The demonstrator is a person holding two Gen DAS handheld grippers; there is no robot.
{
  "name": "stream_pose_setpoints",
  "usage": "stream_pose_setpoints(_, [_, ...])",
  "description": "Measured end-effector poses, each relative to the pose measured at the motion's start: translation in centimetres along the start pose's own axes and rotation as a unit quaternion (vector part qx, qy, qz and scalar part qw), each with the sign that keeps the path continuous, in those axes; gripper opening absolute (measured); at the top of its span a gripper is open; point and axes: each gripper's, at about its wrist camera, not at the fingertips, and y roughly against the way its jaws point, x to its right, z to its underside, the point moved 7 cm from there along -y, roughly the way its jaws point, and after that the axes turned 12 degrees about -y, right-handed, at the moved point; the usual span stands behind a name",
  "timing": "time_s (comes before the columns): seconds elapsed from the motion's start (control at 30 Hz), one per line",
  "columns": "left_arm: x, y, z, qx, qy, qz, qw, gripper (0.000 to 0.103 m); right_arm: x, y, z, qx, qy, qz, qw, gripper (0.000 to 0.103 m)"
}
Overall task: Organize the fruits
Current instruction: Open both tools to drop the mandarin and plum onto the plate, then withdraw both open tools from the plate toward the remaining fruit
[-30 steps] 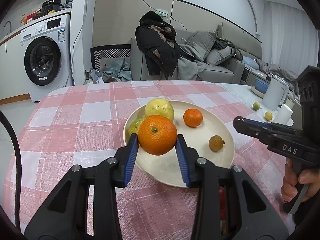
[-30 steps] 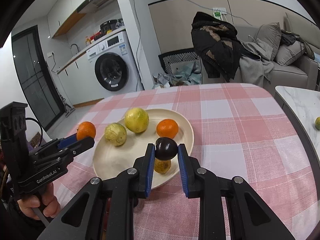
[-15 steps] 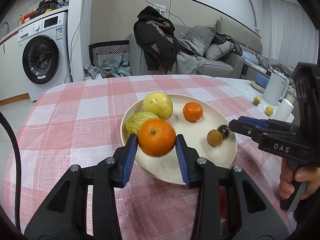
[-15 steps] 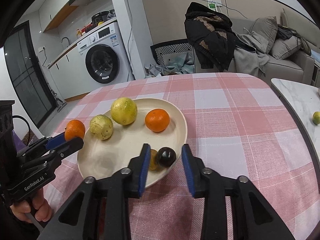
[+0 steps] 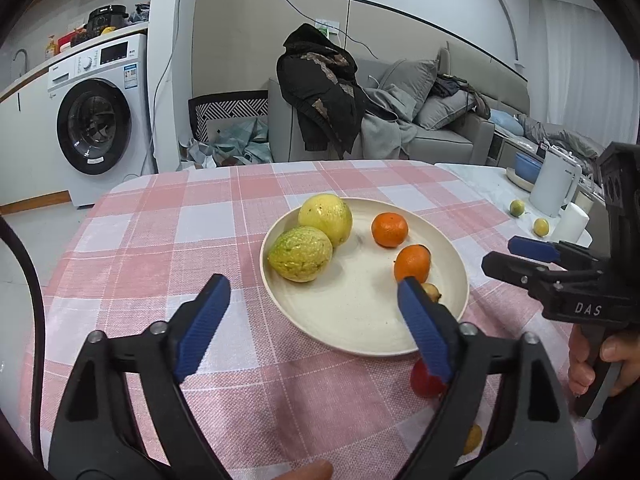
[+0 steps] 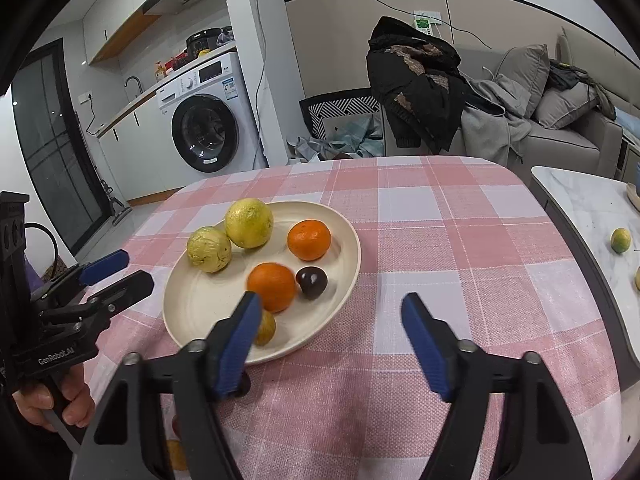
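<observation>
1. Left wrist view: the left tool [image 5: 312, 312] was spread wide and held nothing above the checked tabletop [image 5: 160, 240]; the oranges [image 5: 412, 263] lay on the plate [image 5: 360, 320].
2. Right wrist view: the right tool [image 6: 332, 328] was likewise spread and empty, and a dark fruit [image 6: 311, 281] sat on the plate [image 6: 192, 300] touching an orange [image 6: 271, 286].

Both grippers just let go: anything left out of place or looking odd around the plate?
Yes. A small red fruit lies on the checked cloth just off the plate's near rim, and a yellowish one nearer the camera, both half hidden by the left gripper. Nothing looks spilled or damaged.
</observation>
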Motion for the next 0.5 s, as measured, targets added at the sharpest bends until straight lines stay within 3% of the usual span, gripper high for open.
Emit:
stream_pose_setpoints(0.07, [0.1, 0.8, 0.1, -0.002, -0.003, 0.001, 1.0000, 0.089, 0.0, 0.4, 0.1, 0.000, 0.002, 0.002, 1.000, 0.098])
stream_pose_setpoints(0.13, [0.3, 1.5, 0.3, -0.005, -0.008, -0.002, 1.0000, 0.101, -0.2, 1.0, 0.4, -0.001, 0.004, 0.000, 1.000, 0.102])
stream_pose_setpoints(0.17, [0.3, 2.0, 0.4, -0.002, -0.010, -0.007, 0.9999, 0.102, -0.3, 1.3, 0.5, -0.001, 0.007, -0.003, 1.000, 0.103])
stream_pose_setpoints(0.5, [2.1, 4.8, 2.6, -0.020, -0.043, -0.011, 0.9988, 0.102, -1.7, 3.4, 2.1, -0.013, 0.031, -0.002, 0.999, 0.103])
